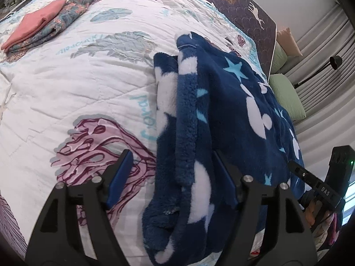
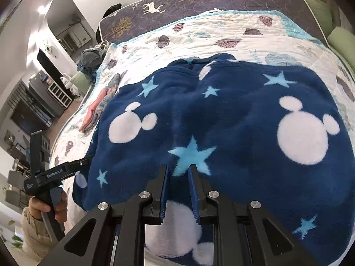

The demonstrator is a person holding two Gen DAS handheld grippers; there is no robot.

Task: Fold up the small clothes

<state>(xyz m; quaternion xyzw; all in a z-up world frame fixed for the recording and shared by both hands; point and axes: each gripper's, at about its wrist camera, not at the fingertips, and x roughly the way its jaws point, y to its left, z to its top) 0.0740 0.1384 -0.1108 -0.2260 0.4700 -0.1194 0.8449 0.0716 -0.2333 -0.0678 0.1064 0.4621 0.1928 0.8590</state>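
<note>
A navy fleece garment point(image 1: 221, 115) with white mouse-head shapes and light blue stars lies on the white quilt point(image 1: 66, 84). In the left wrist view its folded edge runs between my left gripper's point(image 1: 172, 155) wide-open fingers. In the right wrist view the fleece point(image 2: 221, 119) lies spread flat. My right gripper point(image 2: 178, 168) hovers over its near part with its fingers a small gap apart and nothing visibly between them.
A pink folded cloth point(image 1: 33, 24) lies on a floral folded cloth point(image 1: 64, 15) at the quilt's far left. A dark mattress edge point(image 1: 244, 6) with deer print runs behind. Green pillows point(image 1: 286, 93) lie at the right. The left gripper's handle point(image 2: 44, 177) shows at the right view's left.
</note>
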